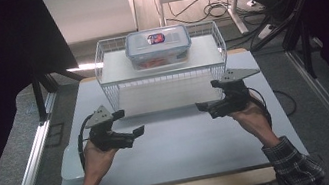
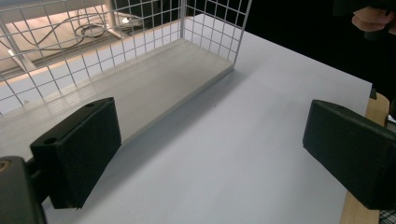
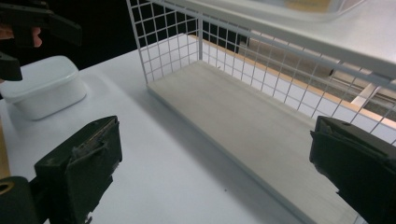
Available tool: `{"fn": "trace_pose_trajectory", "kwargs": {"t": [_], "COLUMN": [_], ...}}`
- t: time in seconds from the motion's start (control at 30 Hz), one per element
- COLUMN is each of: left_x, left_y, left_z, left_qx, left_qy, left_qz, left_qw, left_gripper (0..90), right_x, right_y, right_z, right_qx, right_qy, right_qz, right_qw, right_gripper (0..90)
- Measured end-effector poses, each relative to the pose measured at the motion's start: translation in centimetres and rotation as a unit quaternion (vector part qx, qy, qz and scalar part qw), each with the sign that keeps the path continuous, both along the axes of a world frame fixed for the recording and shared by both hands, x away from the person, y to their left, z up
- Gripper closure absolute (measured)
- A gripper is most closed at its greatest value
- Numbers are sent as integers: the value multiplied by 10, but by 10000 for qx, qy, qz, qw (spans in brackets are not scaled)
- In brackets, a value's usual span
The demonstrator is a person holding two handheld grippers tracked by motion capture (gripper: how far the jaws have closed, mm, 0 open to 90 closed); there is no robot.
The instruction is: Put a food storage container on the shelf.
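Observation:
A clear lidded food container (image 1: 158,47) with a blue rim and a label sits on top of a white wire shelf rack (image 1: 113,73) at the back of the white table (image 1: 186,144). My left gripper (image 1: 128,124) hovers open over the table's left part, jaws pointing right, nothing between them. My right gripper (image 1: 206,98) is open too, held over the table in front of the rack's right end, pointing left. In the left gripper view the rack's lower board (image 2: 140,88) lies ahead between the fingers (image 2: 79,149). The right gripper view shows that board (image 3: 252,126) as well.
A small white lidded box (image 1: 70,164) rests at the table's left edge beside my left hand; in the right gripper view the box (image 3: 44,91) sits at the left. Metal rails run along both sides of the table. Cables lie on the floor behind.

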State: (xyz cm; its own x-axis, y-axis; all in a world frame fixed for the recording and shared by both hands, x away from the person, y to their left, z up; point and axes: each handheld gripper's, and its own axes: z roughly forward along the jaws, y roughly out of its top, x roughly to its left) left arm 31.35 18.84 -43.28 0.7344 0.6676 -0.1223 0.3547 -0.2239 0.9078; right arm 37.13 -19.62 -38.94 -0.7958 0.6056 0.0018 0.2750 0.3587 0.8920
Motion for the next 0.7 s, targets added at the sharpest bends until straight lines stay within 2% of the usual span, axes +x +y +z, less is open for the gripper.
{"fn": "trace_pose_trajectory", "kwargs": {"t": [0.33, 0.47, 0.5, 0.53, 0.57, 0.67, 0.7], "left_x": [-15, -26, -28, -29, -31, -35, -36], "left_y": [-7, -15, -17, -18, -20, -22, -22], "left_z": [-20, -30, -33, -34, -37, -44, -48], "left_qx": [-60, 107, 134, 134, 140, 235, 265], "left_qy": [74, 47, 64, 106, 152, 155, 167], "left_qz": [-9, 15, 18, -3, -48, 3, 50], "left_qw": [10000, 9999, 9999, 9999, 9998, 9996, 9995], "left_gripper": [23, 31, 31, 31, 28, 28, 30], "right_x": [-19, -27, -31, -31, -36, -41, -45], "right_y": [1, 0, 0, 0, -1, -2, -3], "right_z": [-17, -27, -33, -33, -39, -45, -49], "right_qx": [-138, -147, -153, -153, -119, -127, -173], "right_qy": [0, 55, 174, 174, 239, 286, 223], "right_qz": [-14, -15, -41, -41, -63, -51, -49], "right_qw": [9999, 9999, 9997, 9997, 9996, 9995, 9996], "right_gripper": [27, 27, 25, 25, 21, 19, 17]}}
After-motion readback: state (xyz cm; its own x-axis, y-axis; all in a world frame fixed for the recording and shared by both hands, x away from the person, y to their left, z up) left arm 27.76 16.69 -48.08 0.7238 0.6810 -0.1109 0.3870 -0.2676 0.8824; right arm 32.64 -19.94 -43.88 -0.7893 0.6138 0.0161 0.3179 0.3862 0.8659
